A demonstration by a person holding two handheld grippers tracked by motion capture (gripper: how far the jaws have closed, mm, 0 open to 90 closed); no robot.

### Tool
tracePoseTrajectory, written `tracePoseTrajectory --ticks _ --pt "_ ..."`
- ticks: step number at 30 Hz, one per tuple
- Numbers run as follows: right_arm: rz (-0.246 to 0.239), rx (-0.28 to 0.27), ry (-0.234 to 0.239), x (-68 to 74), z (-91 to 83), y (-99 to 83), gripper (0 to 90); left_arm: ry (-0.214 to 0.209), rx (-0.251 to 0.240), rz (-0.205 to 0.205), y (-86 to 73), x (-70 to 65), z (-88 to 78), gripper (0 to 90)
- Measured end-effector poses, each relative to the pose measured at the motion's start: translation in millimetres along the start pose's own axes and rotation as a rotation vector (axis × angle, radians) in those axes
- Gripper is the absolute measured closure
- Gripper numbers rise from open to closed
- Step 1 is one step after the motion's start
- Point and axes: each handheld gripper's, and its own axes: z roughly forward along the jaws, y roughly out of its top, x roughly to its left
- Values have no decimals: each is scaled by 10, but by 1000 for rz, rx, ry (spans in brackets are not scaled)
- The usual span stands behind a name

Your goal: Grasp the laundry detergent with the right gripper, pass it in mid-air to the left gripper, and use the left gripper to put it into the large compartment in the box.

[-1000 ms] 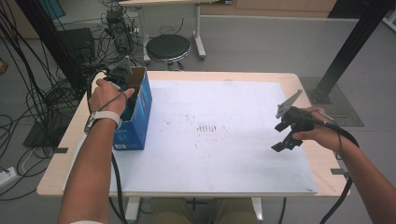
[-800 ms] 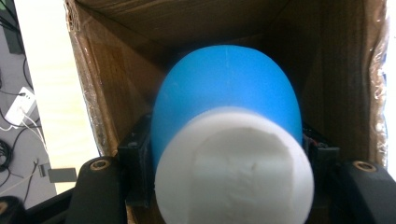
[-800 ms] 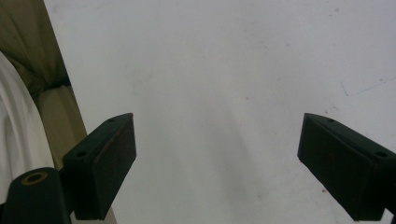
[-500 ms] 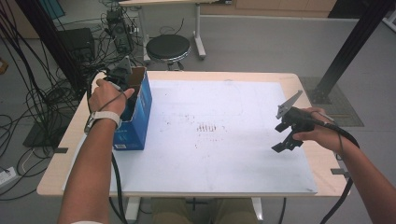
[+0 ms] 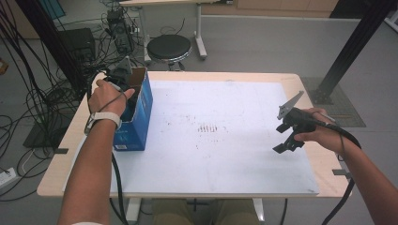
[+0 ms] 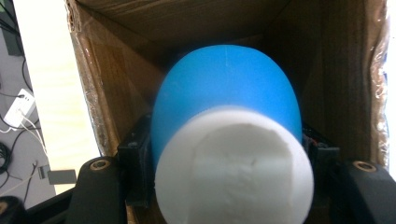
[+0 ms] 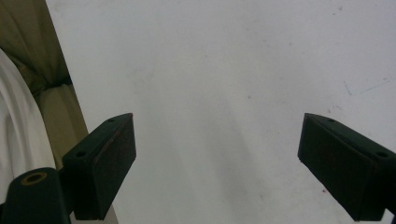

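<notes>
An open blue cardboard box point(image 5: 141, 123) stands at the left edge of the white mat point(image 5: 225, 159). My left gripper point(image 5: 130, 93) reaches down into it. In the left gripper view, that gripper point(image 6: 227, 144) is shut on a rounded blue object with a flat white end point(image 6: 224, 93), its jaws pressed on either side, with the brown box walls point(image 6: 116, 88) all around. Over the mat's right side my right gripper point(image 5: 282, 138) hangs open. The right gripper view shows its jaws point(image 7: 217, 140) wide apart above bare white mat, nothing between them.
The wooden table point(image 5: 68, 140) rims the mat. Behind the table stand a black round stool point(image 5: 169, 47) and a desk leg. Tangled cables point(image 5: 28, 98) cover the floor at left. A black post point(image 5: 356, 42) rises at the far right. Faint marks point(image 5: 209, 129) dot the mat's middle.
</notes>
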Motion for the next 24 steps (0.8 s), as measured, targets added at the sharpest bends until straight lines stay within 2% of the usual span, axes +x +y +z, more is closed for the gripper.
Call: tracePoseTrajectory --ticks 8,17,21,24 --pt "0 1 2 -6 12 6 115 -2 3 1 6 6 0 370" --pt "1 3 7 -3 26 -3 113 2 -15 -2 11 4 19 362" --pt "5 6 9 -3 30 -16 112 -7 -17 13 14 13 24 340" --pt "7 8 10 -3 33 -21 112 -27 -18 9 20 14 17 288"
